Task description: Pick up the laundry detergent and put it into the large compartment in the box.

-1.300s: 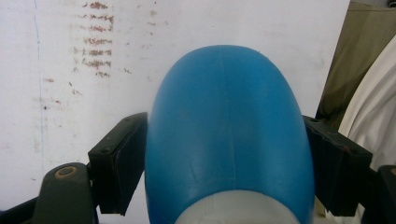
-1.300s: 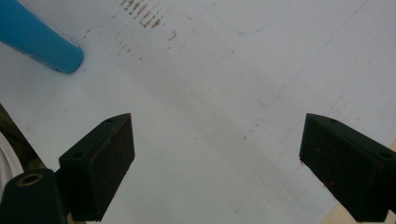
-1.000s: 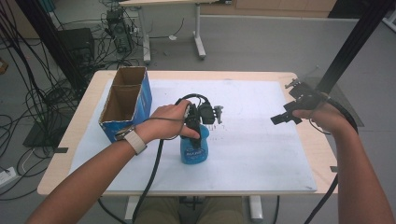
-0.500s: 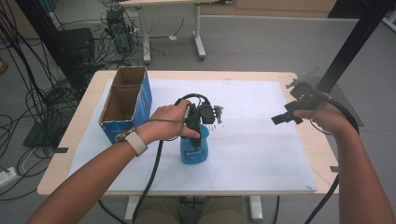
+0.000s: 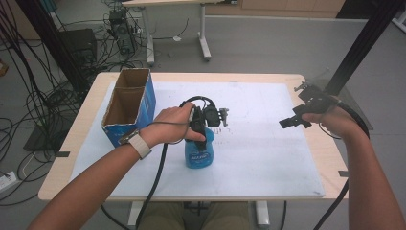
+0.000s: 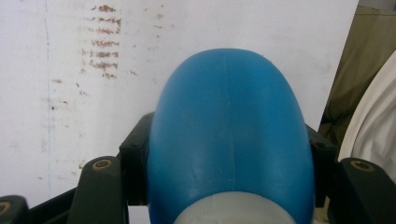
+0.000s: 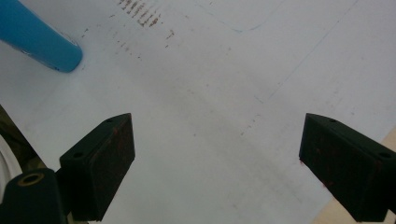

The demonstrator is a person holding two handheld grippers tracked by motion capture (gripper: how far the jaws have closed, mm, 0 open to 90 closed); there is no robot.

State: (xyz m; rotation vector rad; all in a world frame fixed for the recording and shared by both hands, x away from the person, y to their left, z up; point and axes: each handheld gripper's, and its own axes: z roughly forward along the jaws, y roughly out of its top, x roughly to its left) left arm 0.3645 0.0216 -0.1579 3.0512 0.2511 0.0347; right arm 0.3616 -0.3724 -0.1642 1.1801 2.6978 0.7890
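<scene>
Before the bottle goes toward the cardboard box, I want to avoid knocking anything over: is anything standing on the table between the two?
Nothing visible does. The left tool is shut on the blue bottle, and only bare white mat lies between it and the open box at the left.

A blue bottle stands upright on the white mat, its top clamped between jaws.
</scene>
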